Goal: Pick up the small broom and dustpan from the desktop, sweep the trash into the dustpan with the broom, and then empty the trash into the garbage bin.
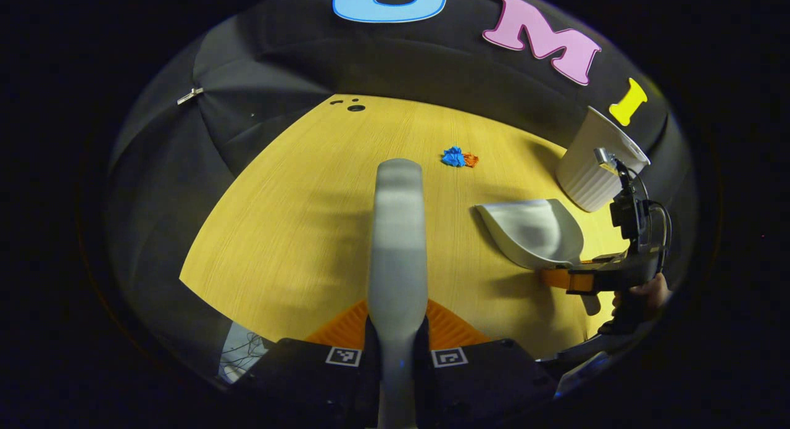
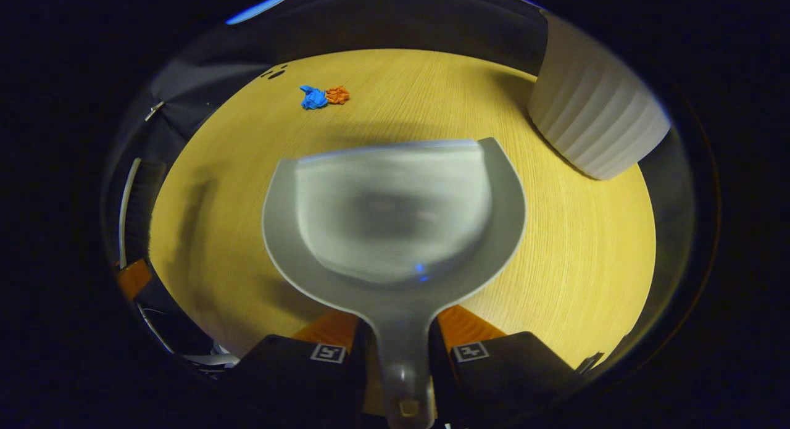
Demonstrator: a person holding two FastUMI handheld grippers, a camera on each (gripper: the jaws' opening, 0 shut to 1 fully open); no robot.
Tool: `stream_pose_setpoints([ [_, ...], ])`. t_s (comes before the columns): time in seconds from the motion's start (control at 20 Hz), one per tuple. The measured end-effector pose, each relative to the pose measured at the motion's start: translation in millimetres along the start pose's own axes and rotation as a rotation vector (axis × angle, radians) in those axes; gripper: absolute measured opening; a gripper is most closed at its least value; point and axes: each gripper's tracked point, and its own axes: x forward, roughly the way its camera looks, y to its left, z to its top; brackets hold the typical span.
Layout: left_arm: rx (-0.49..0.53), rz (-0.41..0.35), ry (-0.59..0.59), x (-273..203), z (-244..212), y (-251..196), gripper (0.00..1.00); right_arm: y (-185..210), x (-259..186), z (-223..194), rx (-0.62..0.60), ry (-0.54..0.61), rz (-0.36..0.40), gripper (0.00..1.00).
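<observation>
1. in the left gripper view, the left gripper (image 1: 397, 330) has its orange fingers (image 1: 342, 327) clamped on the grey handle of the small broom (image 1: 397, 231). the handle runs straight out between them, its long axis pointing away from the camera toward the far edge of the surface (image 1: 290, 231).
2. the broom's bristle end cannot be made out from this angle; the handle looks blurred along its length.
3. in the right gripper view, the right gripper (image 2: 400, 336) grips the grey dustpan (image 2: 395, 213) by its short handle, orange fingers (image 2: 460, 324) pressed on either side of it. the pan's open mouth points forward, away from the gripper, and its long axis runs from the handle to the straight front lip.
4. in the left gripper view the same dustpan (image 1: 534, 231) sits over on the right, held by the other gripper (image 1: 586, 279), with a hand (image 1: 648, 291) behind it; its mouth faces left.
5. further out on the surface lies the trash: a blue crumpled scrap (image 1: 453, 157) touching an orange crumpled scrap (image 1: 471, 160), well apart from both tools.
6. the white ribbed garbage bin (image 1: 592, 170) stands at the far right of the surface, near the dustpan. in the right gripper view the bin (image 2: 595, 126) sits to the upper right, just beyond the pan's front corner.
</observation>
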Motion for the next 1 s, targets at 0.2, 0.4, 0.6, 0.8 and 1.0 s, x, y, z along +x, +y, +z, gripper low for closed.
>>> stream_pose_setpoints([
  [0.2,-0.018,0.017,0.014,26.7,14.9,-6.2,0.27,2.0,-1.0,0.9,0.042,0.017,0.105,0.39],
  [0.4,0.022,0.022,0.022,58.0,41.6,-14.9,0.27,1.1,-2.0,2.4,0.026,0.01,0.151,0.37],
  [0.6,0.07,0.011,0.041,86.3,71.8,-17.2,0.27,-1.5,-2.9,0.7,-0.034,0.019,0.168,0.37],
  [0.8,0.17,0.011,0.066,121.1,107.5,-13.0,0.27,-7.5,-7.5,-2.5,-0.082,0.028,0.17,0.41],
  [1.0,0.2,-0.002,0.1,161.0,135.0,-18.2,0.27,-17.7,-11.7,-2.2,-0.117,0.028,0.166,0.41],
])
